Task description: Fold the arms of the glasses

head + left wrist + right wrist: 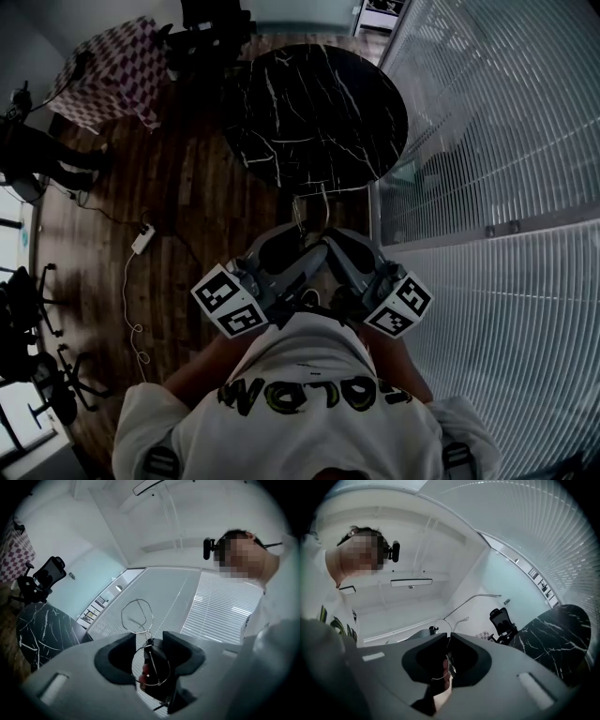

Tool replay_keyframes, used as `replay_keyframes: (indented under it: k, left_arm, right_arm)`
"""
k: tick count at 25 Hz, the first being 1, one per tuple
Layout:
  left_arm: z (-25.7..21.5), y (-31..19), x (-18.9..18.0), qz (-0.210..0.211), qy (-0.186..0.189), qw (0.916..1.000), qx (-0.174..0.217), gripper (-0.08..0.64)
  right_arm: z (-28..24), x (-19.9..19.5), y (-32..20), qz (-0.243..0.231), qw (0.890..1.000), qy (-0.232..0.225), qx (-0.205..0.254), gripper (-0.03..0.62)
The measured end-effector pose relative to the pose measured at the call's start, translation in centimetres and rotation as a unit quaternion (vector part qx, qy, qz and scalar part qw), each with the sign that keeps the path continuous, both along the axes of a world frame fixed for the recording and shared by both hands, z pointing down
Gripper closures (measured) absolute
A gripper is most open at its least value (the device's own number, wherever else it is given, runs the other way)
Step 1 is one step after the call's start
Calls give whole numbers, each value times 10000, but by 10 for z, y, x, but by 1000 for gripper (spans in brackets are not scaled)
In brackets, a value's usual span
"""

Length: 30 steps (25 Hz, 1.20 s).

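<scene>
The thin wire-framed glasses [313, 212] hang in the air between my two grippers, close to the person's chest. In the left gripper view one lens ring [137, 616] sticks out above the jaws and the other ring [153, 666] lies between them. My left gripper [149, 640] is shut on the frame near the bridge. The right gripper [446, 637] has its tips almost touching, shut on a thin wire part of the glasses. One arm [472, 598] runs up and to the right beyond that gripper. In the head view the left gripper [298, 247] and right gripper [328, 244] meet tip to tip.
A round black marble table [314, 112] stands just ahead on the wooden floor. A glass wall with blinds [487, 141] runs along the right. A chequered cloth [108, 70], a power strip with cable [142, 239] and office chairs [37, 375] are at the left.
</scene>
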<state>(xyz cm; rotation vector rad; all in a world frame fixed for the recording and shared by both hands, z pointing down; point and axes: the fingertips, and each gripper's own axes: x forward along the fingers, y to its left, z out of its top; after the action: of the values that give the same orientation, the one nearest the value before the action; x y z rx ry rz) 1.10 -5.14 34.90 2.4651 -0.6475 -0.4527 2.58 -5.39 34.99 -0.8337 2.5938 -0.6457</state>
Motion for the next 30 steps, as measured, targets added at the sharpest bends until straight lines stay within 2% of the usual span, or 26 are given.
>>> replay_keyframes:
  k: [20, 30]
  left_arm:
    - [0, 3, 9, 465, 629, 9964, -337, 374]
    - [0, 4, 11, 586, 719, 9949, -386, 374]
  right_arm:
    - [-2, 3, 6, -676, 9938, -868, -158, 584]
    - [-3, 2, 7, -852, 9918, -940, -182, 586]
